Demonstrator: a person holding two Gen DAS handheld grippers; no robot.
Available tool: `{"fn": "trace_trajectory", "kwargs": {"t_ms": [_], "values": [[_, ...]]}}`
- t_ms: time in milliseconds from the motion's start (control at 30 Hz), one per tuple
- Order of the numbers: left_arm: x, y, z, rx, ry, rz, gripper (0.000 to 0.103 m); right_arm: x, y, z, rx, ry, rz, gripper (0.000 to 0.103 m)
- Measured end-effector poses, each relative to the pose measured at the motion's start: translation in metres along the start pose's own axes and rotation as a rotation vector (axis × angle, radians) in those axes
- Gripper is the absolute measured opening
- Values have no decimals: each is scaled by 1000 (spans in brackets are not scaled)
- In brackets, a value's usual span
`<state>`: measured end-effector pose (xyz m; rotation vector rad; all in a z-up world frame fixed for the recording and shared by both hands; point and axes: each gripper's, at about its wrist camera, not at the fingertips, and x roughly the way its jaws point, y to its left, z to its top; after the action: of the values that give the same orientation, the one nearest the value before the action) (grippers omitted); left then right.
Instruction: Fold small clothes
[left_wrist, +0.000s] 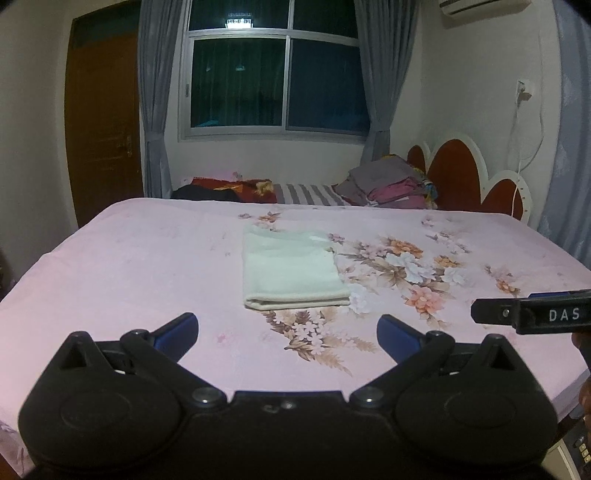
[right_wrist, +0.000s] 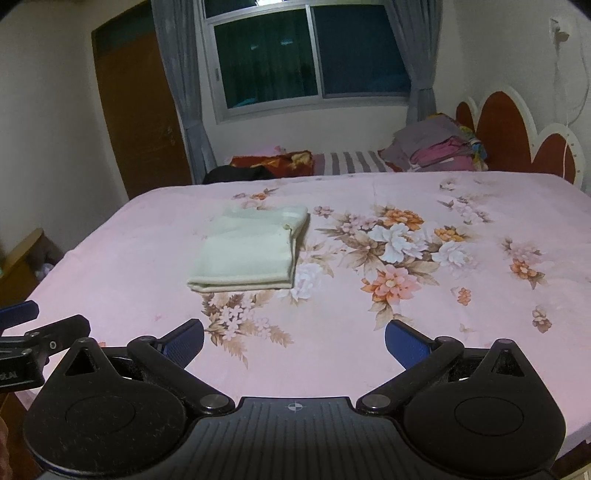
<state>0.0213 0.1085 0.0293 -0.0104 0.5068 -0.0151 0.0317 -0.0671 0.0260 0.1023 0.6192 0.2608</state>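
Left wrist view
- Left gripper (left_wrist: 287, 330): jaws spread wide apart, nothing between them, held clear above the bed sheet (left_wrist: 129, 266).
- Garment: the pale green folded cloth (left_wrist: 291, 269) lies flat ahead of the fingers, just past the tips and roughly centred between them, apart from both.
- Fold state: a neat rectangle, doubled edge facing the gripper, layers stacked evenly.
- Other gripper: the right gripper enters at the right edge, level with the fingertips, clear of the cloth.
- Far side: a pile of clothes (left_wrist: 391, 184) sits well beyond the cloth, by the headboard.

Right wrist view
- Right gripper (right_wrist: 294, 341): jaws fully parted, empty, above the sheet.
- Garment: the folded cloth lies ahead and to the left of the fingers, not touched.
- Other gripper: part of the left gripper shows at the left edge.

Progress
- Done: this piece looks finished and released.
- Left: probably only further items, if the far pile counts; whether it is already folded is hard to tell.
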Motion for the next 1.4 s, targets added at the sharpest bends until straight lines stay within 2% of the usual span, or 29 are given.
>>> {"fn": "trace_trajectory", "kwargs": {"t_ms": [700, 1400], "values": [[-12, 6, 2, -10, -33, -8, 103, -12, 15, 3, -51, -19, 4, 103], [-14, 4, 5, -8, -39, -15, 103, -17, 6, 1, -61, -23, -4, 103]]}}
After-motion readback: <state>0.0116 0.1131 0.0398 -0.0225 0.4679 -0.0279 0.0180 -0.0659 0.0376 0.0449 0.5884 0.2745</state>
